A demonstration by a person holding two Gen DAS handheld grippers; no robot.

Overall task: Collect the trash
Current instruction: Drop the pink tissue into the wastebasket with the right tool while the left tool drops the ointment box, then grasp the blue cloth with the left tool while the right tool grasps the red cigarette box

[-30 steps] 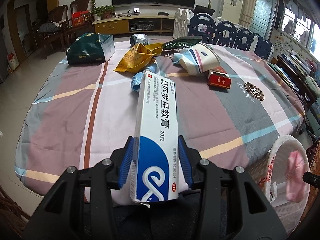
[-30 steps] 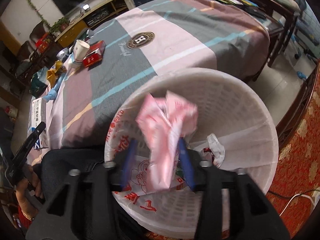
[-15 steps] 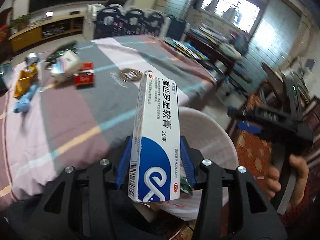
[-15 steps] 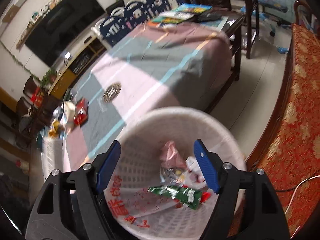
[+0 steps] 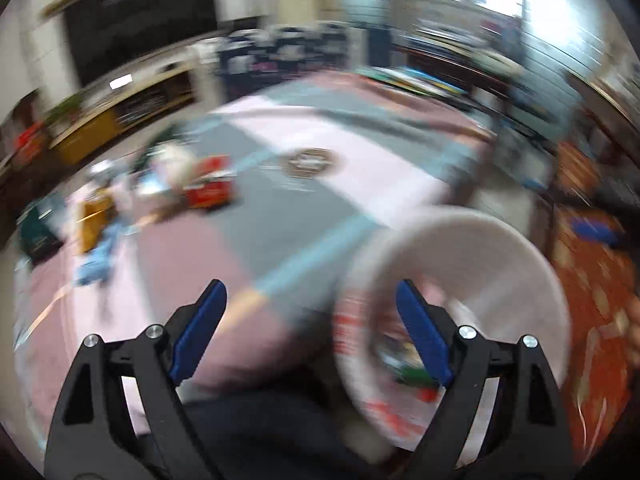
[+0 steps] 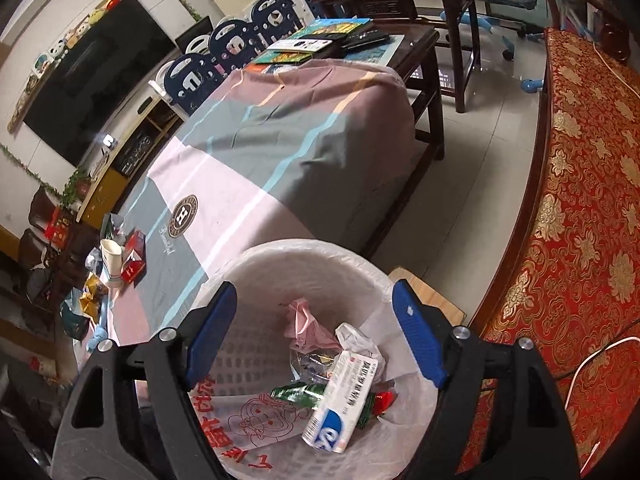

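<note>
A white trash basket [image 6: 256, 264] with a plastic liner stands on the floor beside the table. Inside it lie a white and blue ointment box [image 6: 340, 400], a pink wrapper [image 6: 304, 324], a green wrapper [image 6: 296, 392] and clear plastic. My right gripper [image 6: 316, 308] hangs over the basket, its jaws opening, nothing between them. The left wrist view is blurred: my left gripper [image 5: 310, 294] is also opening and empty, with the basket [image 5: 460, 236] at its lower right. On the table remain a red box [image 6: 134, 258], a paper cup [image 6: 112, 258] and several wrappers [image 6: 90, 300].
The table wears a pink, grey and blue striped cloth [image 6: 256, 168]. A red and gold patterned sofa [image 6: 580, 240] flanks the basket on the right. A dark wooden side table [image 6: 400, 52] with books stands at the far end. A TV [image 6: 84, 80] hangs on the wall.
The left gripper let go of the ointment box, which now lies in the basket, and swung right. The right gripper released the pink wrapper earlier and widened further.
</note>
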